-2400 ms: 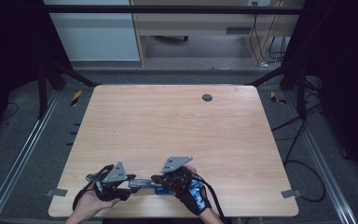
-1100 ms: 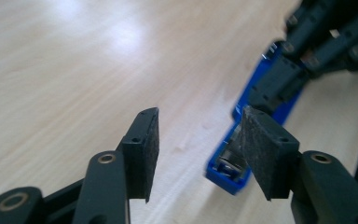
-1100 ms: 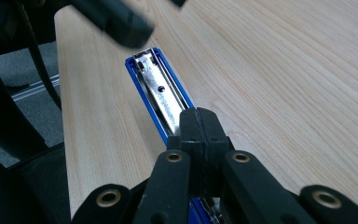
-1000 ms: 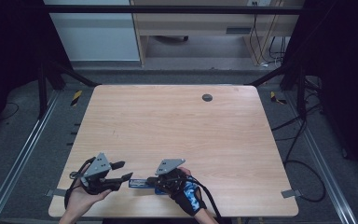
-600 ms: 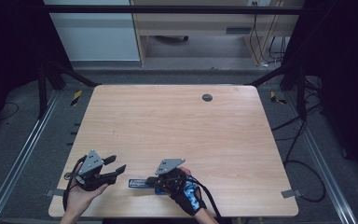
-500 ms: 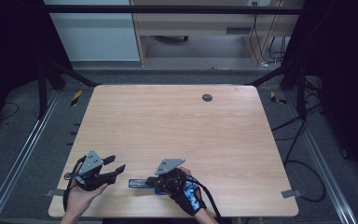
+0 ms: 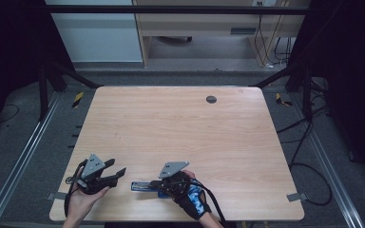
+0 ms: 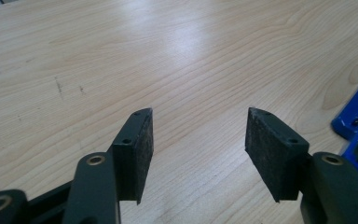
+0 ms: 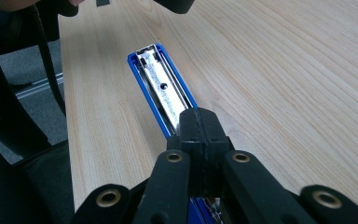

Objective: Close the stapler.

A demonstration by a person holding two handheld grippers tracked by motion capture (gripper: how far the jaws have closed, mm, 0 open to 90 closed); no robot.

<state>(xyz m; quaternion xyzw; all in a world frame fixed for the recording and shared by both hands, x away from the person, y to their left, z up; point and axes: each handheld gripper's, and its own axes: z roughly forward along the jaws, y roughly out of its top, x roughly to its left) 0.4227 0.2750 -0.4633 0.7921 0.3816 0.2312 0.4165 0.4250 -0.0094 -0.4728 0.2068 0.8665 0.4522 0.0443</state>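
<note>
Stapler (image 9: pixel 161 93) pinched by right hand-held gripper (image 9: pixel 200 128).

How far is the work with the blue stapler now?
Done: the blue stapler lies opened on the table, its metal channel exposed. In hand: the right gripper is shut at its near end. The left gripper, empty, has just been opening. Left: probably loading staples and closing it.

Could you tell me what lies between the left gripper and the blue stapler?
Nothing: in the high view, bare wooden table separates the open left gripper from the blue stapler.
</note>
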